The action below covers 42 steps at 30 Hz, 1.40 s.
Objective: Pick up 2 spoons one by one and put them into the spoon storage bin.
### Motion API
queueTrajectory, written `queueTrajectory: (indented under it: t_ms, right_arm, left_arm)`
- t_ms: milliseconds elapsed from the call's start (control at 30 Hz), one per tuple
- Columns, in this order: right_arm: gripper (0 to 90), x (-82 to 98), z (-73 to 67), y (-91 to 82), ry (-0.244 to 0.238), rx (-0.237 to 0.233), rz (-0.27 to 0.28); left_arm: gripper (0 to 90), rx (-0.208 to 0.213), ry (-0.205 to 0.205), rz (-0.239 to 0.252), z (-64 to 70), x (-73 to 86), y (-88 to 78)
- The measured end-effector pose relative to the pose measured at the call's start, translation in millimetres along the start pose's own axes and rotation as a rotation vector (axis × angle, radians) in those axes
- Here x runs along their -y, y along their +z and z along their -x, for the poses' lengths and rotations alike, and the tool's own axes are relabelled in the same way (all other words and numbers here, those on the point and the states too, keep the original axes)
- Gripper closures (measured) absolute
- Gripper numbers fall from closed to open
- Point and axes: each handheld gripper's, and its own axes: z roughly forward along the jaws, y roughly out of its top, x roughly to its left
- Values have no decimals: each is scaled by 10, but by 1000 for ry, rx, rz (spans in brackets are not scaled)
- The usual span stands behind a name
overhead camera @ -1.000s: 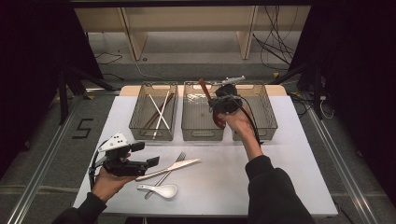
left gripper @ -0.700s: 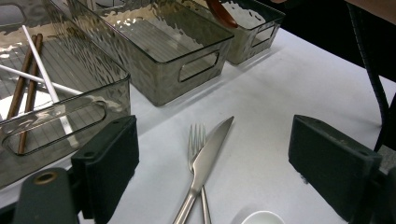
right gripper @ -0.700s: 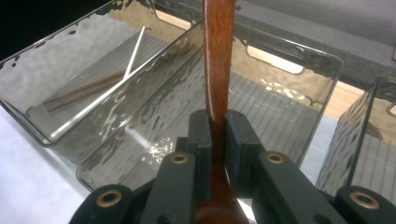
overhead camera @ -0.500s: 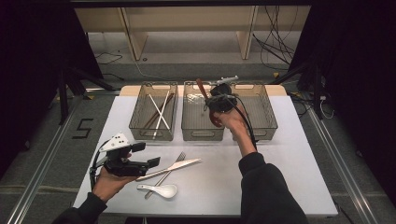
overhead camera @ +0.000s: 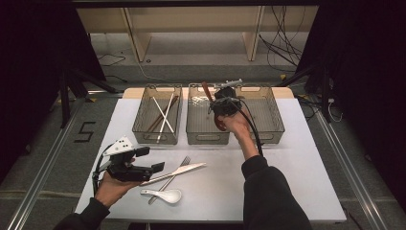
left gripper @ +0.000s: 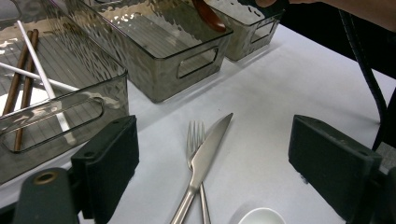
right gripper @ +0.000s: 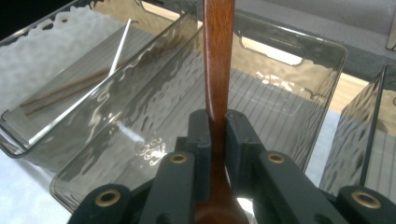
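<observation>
The wooden spoon [right gripper: 217, 60] sits just above the middle of the high view, held over the middle bin [overhead camera: 207, 120] of the three clear ones in the row. In the right gripper view its brown handle runs straight up the centre of the frame, and the right tongs [right gripper: 217, 135] are pinching it just where the handle widens toward the bowl, pads flat against both sides. It looks stiff and light, a single piece of varnished wood, so I judge it won't bend or crack under that squeeze. The finish is glossy, though, and the handle is narrow, so it could swivel or slide between the pads if the grip loosens. The hold near the bowl seems sensible: the heavier end stays close to the pads and the long handle has less leverage to tip.

To the left in the high view, the left bin [overhead camera: 159, 120] holds chopsticks [overhead camera: 164, 115], brown and white ones crossed. The right bin [overhead camera: 261, 115] appears bare.

Lower in the frame, on the white worktop [overhead camera: 297, 158], lie a knife [left gripper: 205, 154] across a fork [left gripper: 195, 140], with a white soup spoon [overhead camera: 165, 195] just below them. The left tongs [left gripper: 229, 172] stand spread wide over that cutlery, holding nothing.
</observation>
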Motion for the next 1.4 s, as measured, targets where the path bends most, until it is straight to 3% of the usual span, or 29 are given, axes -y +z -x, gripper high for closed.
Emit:
queueTrajectory:
  t_ms: [267,400,533,633,867,1000,1167,1267,1400]
  right_arm:
    - [800,42,19,54,0,14,-28]
    - [660,43,41,47,17,7,-38]
    - [578,34,50,-23,4,12,-36]
    - [547,29,60,-122,6,-9,-15]
    - [438,115,0,-409,-60,-46,-2]
    - [405,236,-73,-640,-92,-96,22]
    - [378,473,-151,-913,-134,-134,35]
    - [370,636,-159,-1043,-128,-164,43]
    - [356,837,-152,-1153,-119,-179,39]
  left_arm:
    - [158,-2,-3,2,-15,0,-13]
    - [158,0,-1,-1,-14,-2,-12]
    - [158,1,0,-4,-17,-3,-14]
    - [158,-2,-6,-10,-22,2,-9]
    - [158,-5,-3,-28,-38,-1,-15]
    - [157,-9,-7,-42,-37,-4,-6]
    - [158,-19,36,-83,-14,-23,5]
    - [158,-39,77,-113,10,-39,6]
    - [158,-34,92,-170,19,-33,46]
